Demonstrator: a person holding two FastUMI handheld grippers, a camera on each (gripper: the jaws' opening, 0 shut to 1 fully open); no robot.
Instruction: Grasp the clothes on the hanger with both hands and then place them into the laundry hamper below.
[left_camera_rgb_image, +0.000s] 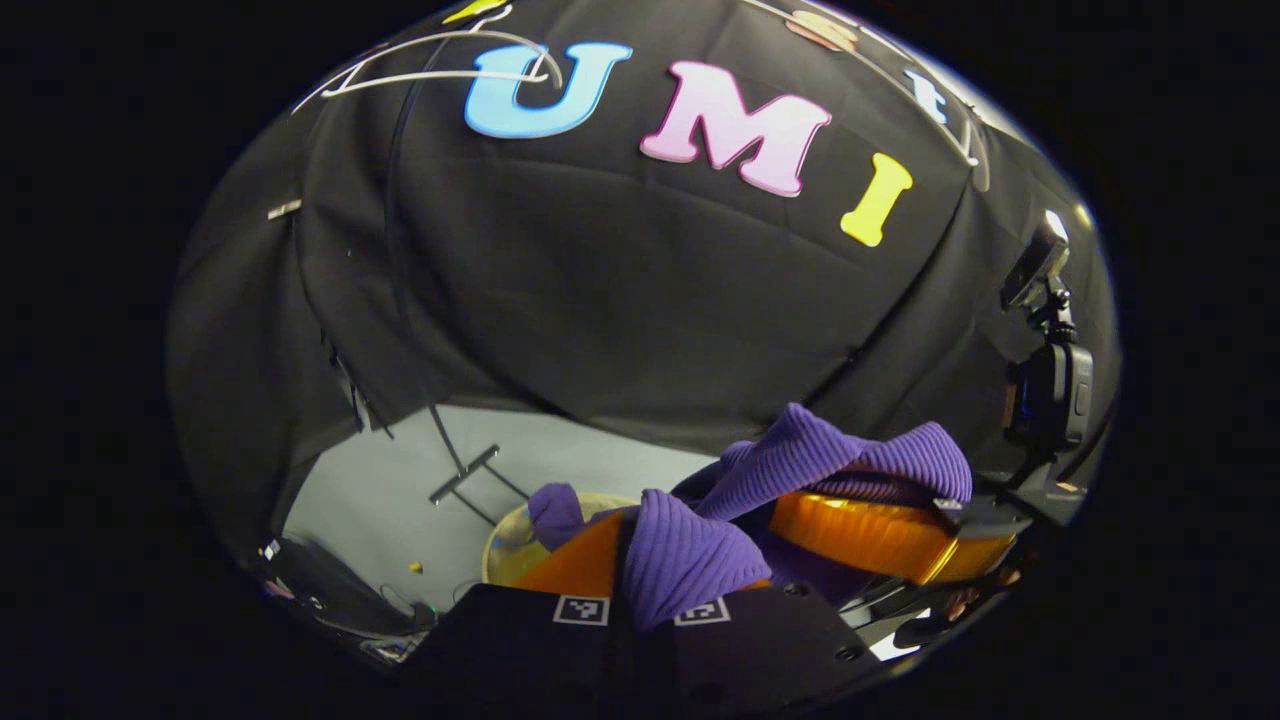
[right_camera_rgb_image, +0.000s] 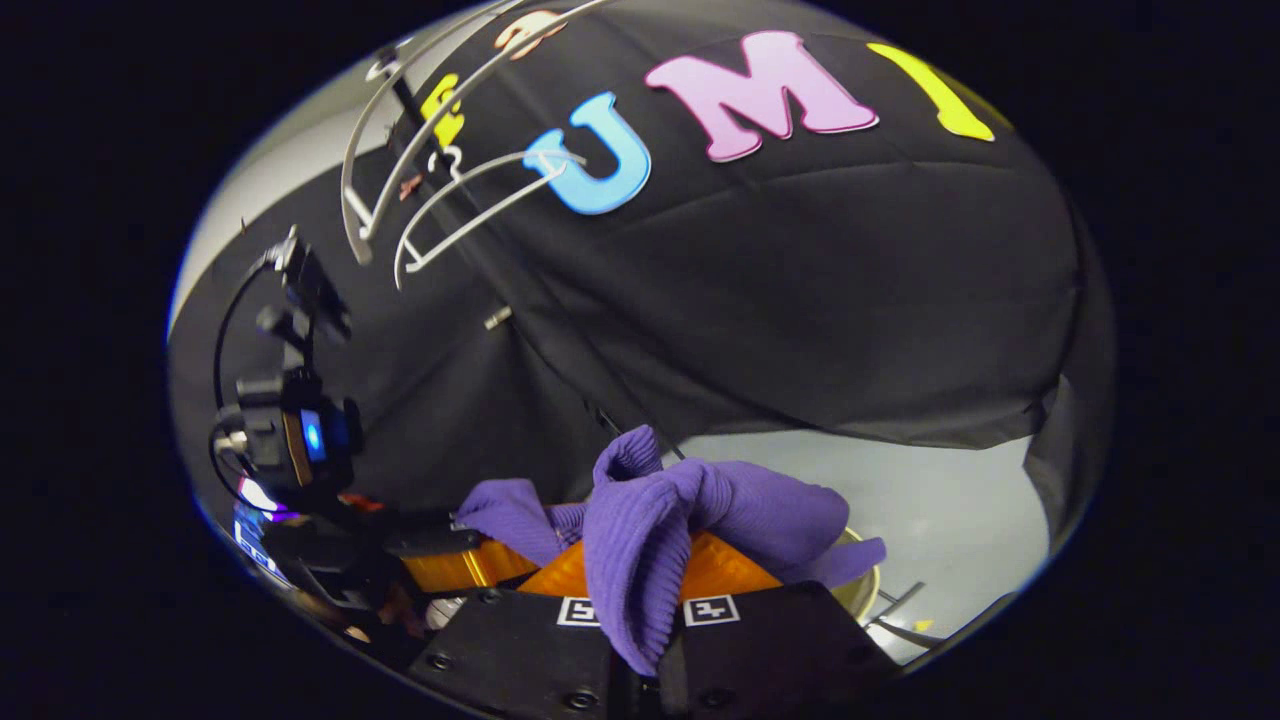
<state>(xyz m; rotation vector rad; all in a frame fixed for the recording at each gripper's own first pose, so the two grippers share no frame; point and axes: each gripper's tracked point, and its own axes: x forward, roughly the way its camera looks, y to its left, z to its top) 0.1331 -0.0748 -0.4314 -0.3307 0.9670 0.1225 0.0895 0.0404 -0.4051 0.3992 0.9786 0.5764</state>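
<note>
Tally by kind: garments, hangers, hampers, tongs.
Garment: 1, purple
Hangers: 2, white, bare
Hamper: 1, rim below the garment
Tongs: 2, left tongs and right tongs, both clamped on the garment
Total: 6

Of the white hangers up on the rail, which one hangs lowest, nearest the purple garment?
The smaller inner hanger, nested below the bigger hanger. Both are bare; the purple knit garment is in the claws.

Grey floor (left_camera_rgb_image: 400, 490): rack base bar (left_camera_rgb_image: 463, 473), yellowish hamper rim (left_camera_rgb_image: 505, 545), small yellow bit (left_camera_rgb_image: 415, 567).
</note>
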